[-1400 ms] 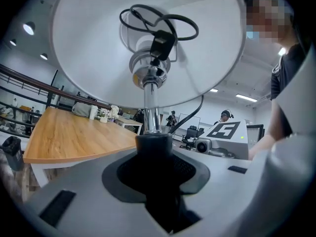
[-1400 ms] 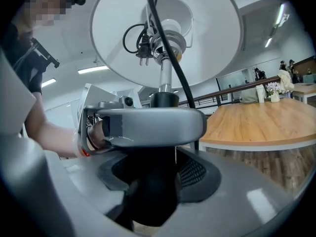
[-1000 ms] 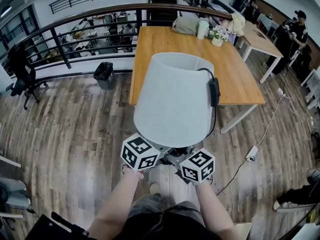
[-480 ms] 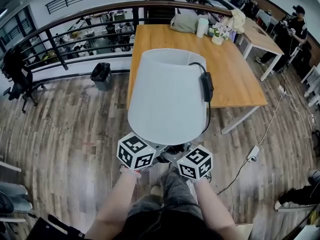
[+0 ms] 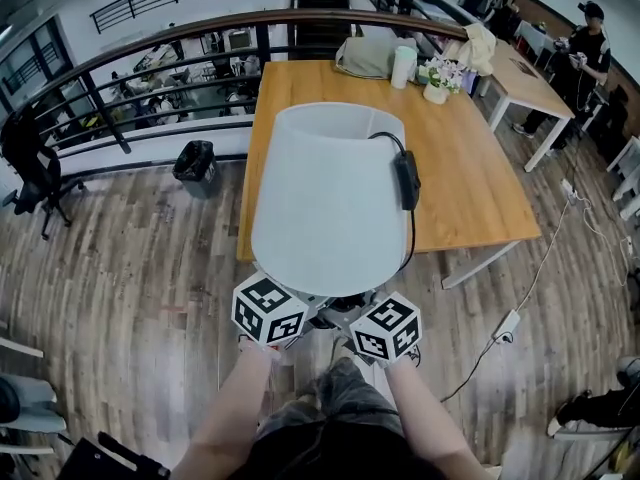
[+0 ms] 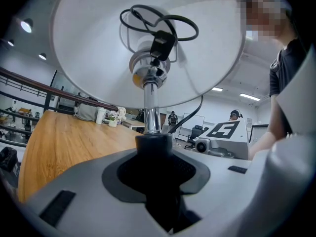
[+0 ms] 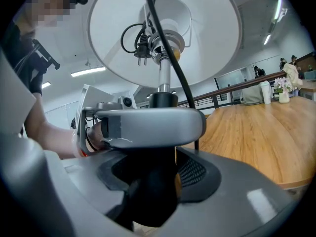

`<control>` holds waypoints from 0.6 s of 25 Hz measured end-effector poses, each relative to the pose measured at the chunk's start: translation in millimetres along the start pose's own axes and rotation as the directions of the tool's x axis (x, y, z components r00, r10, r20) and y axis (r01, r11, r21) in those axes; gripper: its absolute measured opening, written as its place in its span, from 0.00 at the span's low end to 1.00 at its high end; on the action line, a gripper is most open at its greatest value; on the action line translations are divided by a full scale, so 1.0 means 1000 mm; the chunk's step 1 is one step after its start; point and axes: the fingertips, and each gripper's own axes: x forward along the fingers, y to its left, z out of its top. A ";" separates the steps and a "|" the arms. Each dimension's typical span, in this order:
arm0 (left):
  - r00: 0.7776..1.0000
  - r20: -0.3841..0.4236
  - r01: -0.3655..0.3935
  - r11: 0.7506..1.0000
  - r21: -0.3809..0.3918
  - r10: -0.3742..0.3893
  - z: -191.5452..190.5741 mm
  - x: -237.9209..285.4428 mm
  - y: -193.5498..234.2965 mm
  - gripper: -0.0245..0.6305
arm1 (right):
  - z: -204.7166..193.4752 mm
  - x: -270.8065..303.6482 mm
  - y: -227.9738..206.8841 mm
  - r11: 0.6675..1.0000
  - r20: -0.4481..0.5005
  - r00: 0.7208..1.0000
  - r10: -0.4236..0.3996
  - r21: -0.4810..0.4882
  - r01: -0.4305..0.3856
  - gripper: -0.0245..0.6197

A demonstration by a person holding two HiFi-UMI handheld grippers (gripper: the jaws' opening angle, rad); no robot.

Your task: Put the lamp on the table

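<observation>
**Clerk:** Item and place?

**Keeper:** One lamp (image 5: 330, 208), upright; carried in the air at the near edge of the table (image 5: 470, 168), not yet set on it; its base shows in no view

**Clerk:** Held how?

**Keeper:** Left gripper (image 6: 155, 167) clamped on the black collar (image 6: 154, 144) low on the stem (image 6: 150, 107); right gripper (image 7: 153, 181) clamped on the same collar from the opposite side; neither touches the shade (image 5: 300, 168)

**Clerk:** Handling?

**Keeper:** Judged light but top-heavy, since the broad shade sits above a thin stem; shade looks thin-walled, likely to dent or crease, so no hold there; the chrome stem is probably slick, while the matt collar is the better purchase and the present hold suits it; stem stiff, so it should travel as one piece if kept upright; the bulb fitting inside the shade is probably fragile

**Clerk:** Loose parts?

**Keeper:** Cord (image 5: 412, 238) draped over the shade, with switch (image 5: 405, 180) on the side toward the table's right; plug (image 7: 140, 51) tucked up inside the shade; the cord may slip off and snag on the table edge when the lamp is lowered

**Clerk:** Brands, labels, writing?

**Keeper:** None legible on the lamp; only black-and-white square markers on the cubes (image 5: 268, 311), patterns and not words
</observation>
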 end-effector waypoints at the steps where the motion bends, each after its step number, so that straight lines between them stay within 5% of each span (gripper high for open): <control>1: 1.000 -0.004 -0.001 1.000 0.001 0.001 0.001 0.007 0.006 0.22 | 0.001 0.002 -0.009 1.000 -0.002 1.000 0.001 0.003 -0.001 0.41; 15: 0.999 -0.006 -0.040 0.998 -0.053 0.040 0.021 0.079 0.086 0.22 | 0.025 0.029 -0.109 0.999 -0.038 0.998 0.043 0.030 -0.042 0.40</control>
